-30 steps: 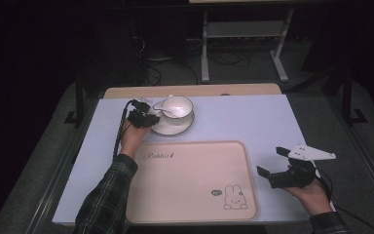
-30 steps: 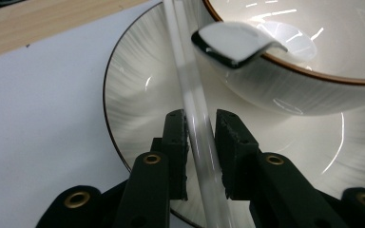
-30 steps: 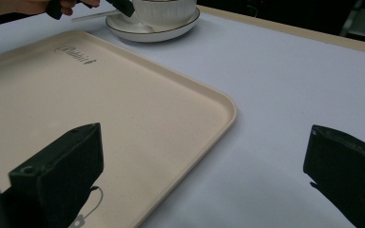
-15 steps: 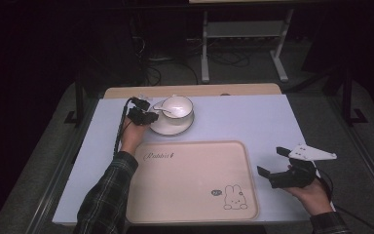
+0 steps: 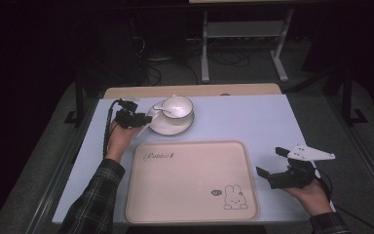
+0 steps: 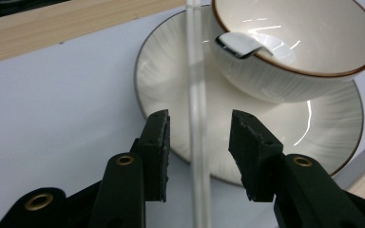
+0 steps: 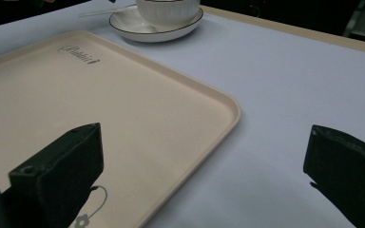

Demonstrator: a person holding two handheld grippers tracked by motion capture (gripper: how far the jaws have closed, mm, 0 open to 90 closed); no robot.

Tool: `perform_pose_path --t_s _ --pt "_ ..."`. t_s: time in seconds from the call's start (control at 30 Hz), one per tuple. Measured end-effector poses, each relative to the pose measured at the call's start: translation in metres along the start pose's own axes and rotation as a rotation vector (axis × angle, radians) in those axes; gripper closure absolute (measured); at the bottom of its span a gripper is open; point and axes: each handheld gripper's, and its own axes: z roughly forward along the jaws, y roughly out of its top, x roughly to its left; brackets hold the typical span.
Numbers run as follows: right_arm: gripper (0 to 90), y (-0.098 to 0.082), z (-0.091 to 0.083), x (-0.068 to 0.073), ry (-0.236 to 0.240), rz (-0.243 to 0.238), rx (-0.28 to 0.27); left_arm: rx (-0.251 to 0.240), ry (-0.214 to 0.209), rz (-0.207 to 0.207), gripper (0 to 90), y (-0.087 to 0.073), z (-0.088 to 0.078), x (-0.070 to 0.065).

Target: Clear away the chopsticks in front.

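Where the left gripper (image 5: 143,120) is held at the saucer's near-left edge, the largest thing, the pale blue-white table (image 5: 253,122), is spread out ahead of and under both grippers. Next in size, the beige tray (image 5: 190,185) with a rabbit print is laid flat between the two hands, just to the right of and below the left gripper, and directly in front of the right gripper (image 7: 204,185), whose left jaw is seen over the tray's printed corner (image 7: 138,123) while its right jaw hangs over bare table. The right gripper (image 5: 271,165) is held wide open with nothing between the jaws, well apart from the crockery. The white saucer (image 6: 180,104), dark-rimmed, is found immediately ahead of the left gripper's jaws, its rim lying under them. The white bowl (image 6: 309,61) with a brown rim is seated on the saucer, ahead and to the right of the left jaws. A white spoon (image 6: 197,133) is rested with its scoop in the bowl and its handle running back over the saucer edge, straight between the left gripper's pads. The left jaws have just been opening; a gap is seen on both sides of the handle, so the spoon is not clamped. From the right gripper's view the saucer and bowl (image 7: 168,12) are seen far ahead, beyond the tray's far corner.
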Motion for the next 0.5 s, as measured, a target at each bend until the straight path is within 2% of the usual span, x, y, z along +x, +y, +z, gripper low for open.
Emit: perform_pose_path --t_s 0.13,0.27,0.5 --pt "0.0 0.0007 0.0006 0.0015 0.001 -0.002 0.002 0.000 -0.011 -0.002 71.0 -0.0049 -0.0046 0.0051" --pt "0.0 0.0008 0.0011 0.0016 0.001 -0.003 0.003 0.010 -0.027 -0.017 76.3 -0.0088 -0.0030 0.0075" --pt "0.0 0.0004 0.0004 0.0006 0.000 -0.002 0.002 0.037 -0.029 -0.022 78.6 -0.0110 0.0019 0.0059"
